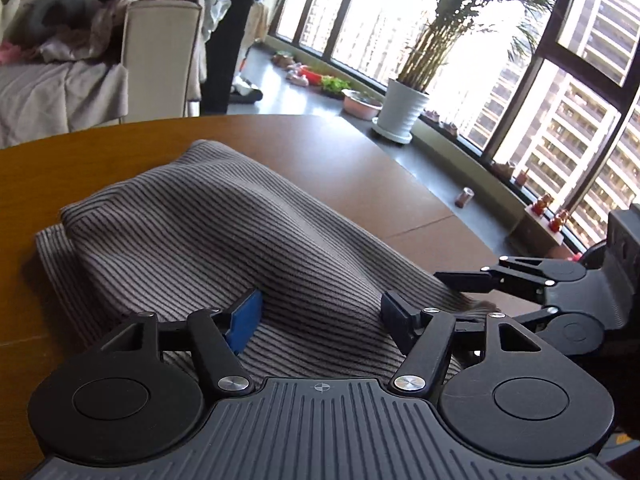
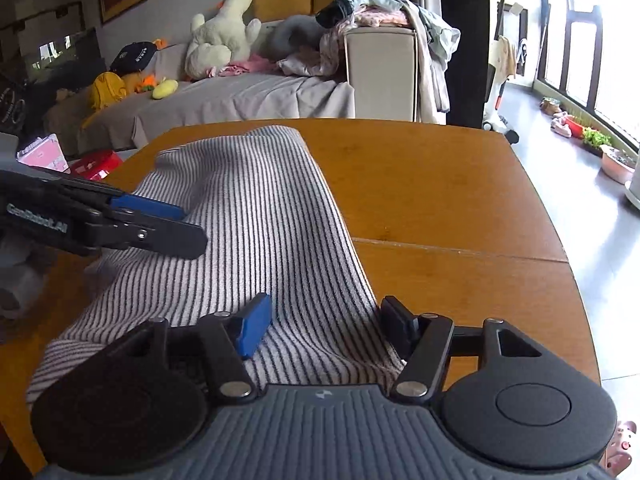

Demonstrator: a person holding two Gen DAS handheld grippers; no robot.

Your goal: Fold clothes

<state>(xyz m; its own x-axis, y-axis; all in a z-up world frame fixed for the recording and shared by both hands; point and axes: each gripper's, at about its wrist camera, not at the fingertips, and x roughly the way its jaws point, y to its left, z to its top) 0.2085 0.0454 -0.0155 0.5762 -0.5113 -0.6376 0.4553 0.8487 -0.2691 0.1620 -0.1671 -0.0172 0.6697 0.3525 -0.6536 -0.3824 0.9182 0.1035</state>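
Both the left gripper (image 1: 320,316) and right gripper (image 2: 325,320) gape wide over the striped garment (image 1: 208,224), bare tabletop (image 2: 440,192) stretching to its right edge.

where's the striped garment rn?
The striped garment lies on the wooden table, on its left part in the right wrist view, under both open grippers: the right gripper over its near edge, the left gripper beside it.
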